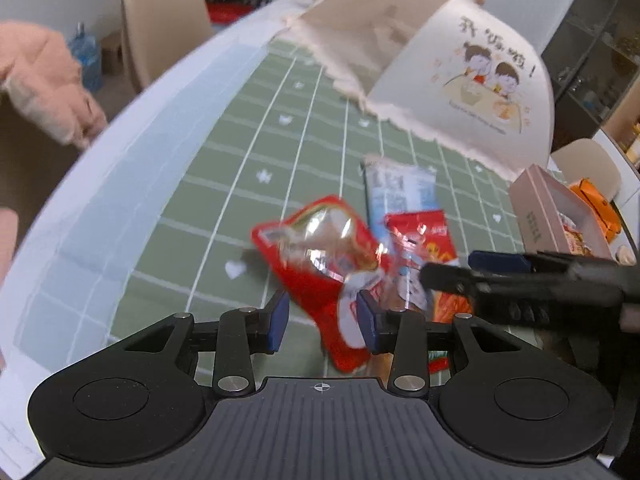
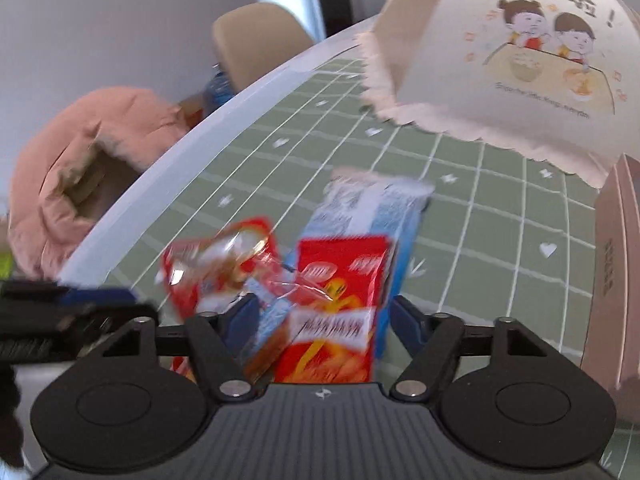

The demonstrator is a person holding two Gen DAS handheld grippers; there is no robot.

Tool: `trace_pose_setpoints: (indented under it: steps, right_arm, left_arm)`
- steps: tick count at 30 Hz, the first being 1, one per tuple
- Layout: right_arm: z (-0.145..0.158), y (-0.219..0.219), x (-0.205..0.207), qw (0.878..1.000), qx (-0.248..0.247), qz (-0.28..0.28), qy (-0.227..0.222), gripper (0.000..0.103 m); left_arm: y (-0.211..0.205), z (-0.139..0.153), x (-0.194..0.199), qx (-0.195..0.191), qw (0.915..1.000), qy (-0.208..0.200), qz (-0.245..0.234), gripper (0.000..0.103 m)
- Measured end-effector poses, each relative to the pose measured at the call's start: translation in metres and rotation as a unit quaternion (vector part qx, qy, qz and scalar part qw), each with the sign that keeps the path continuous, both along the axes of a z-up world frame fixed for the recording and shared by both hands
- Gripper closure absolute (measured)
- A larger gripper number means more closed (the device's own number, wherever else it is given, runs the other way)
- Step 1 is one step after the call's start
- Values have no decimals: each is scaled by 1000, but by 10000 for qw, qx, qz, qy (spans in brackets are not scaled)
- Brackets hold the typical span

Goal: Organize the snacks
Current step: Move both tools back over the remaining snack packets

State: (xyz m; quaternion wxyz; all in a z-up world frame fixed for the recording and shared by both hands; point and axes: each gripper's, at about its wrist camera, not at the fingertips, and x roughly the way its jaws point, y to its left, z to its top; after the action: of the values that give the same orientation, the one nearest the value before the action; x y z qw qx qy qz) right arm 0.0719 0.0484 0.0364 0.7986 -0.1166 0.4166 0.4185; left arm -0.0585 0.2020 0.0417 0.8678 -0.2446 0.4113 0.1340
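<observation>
Gripping status, left: your left gripper [image 1: 322, 316] has its jaws partly spread, with the lower end of the red clear-window pouch [image 1: 320, 256] lying between the blue pads [image 1: 280, 316]; whether the pads press it you cannot tell, as the frame is blurred.
Gripping status, right: your right gripper [image 2: 320, 316] stands with jaws spread wide, the red chip bag [image 2: 336, 308] between them and no pad seen to touch it.
Between the grippers: the pouch, the chip bag and a pale blue packet [image 2: 376, 208] overlap in one loose heap on the green checked mat [image 1: 224, 168], just ahead of both sets of jaws.
Right gripper seen from left view: it comes in from the right edge, low over the heap, fingertips near the chip bag [image 1: 424, 236].
Box: a pink box [image 1: 548, 216] sits open at the right of the mat, well apart from the heap, with snacks already inside; an orange packet [image 1: 596, 204] lies just beyond it.
Done, by judgement: some snacks appear boxed.
Left to do, by judgement: at least these three packets remain loose and need moving to the box.
Further out: a dome-shaped food cover [image 2: 520, 56] stands at the far side of the mat; a beige chair [image 1: 160, 20] and a pink coat [image 2: 88, 152] lie past the table edge.
</observation>
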Motion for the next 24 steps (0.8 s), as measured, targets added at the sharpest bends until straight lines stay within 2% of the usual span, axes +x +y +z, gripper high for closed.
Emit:
trace_pose_setpoints:
  steps: [2,4,6,8,11,12,15,16,18,22,24]
  right_arm:
    - [-1,-8,-8,10000,0,3,-21,46]
    - [-3,-19,-11,9999,-52,-111,106,70]
    - [-8,-31,-10,9989,-272,-279,250,74]
    - [-11,-46,-11,9983,-271,-410,307,74]
    - [-9,-59,-11,9980,-284,-543,161,73]
    - [-6,-60,-12,9982,-277,-538,42,70]
    - [-3,-54,-15,9975,-327,-560,-290,38]
    - [-3,-50,-18,9972,-311,-547,-403,35]
    - [-6,-36,-22,9972,-295,-395,-563,35]
    - [-20,-6,-25,9965,-481,-191,-650,34]
    - [-20,4,-28,9958,-511,-91,-748,37]
  left_arm:
    - [-4,-4,2,-110,9998,29,-157,62]
    - [-13,-6,6,-199,9989,28,-418,62]
    - [-22,-8,13,-294,9976,-2,-632,62]
    - [-32,-9,23,-431,9951,-31,-889,62]
    - [-46,-9,31,-413,9921,10,-1181,61]
    - [-47,-9,32,-398,9919,11,-1203,61]
    - [-39,-4,30,-153,9947,32,-1020,61]
    - [-34,-1,30,13,9957,41,-923,62]
    - [-22,3,29,235,9970,57,-739,63]
    - [-1,7,28,97,9990,27,-426,63]
    - [0,8,26,88,9990,44,-432,63]
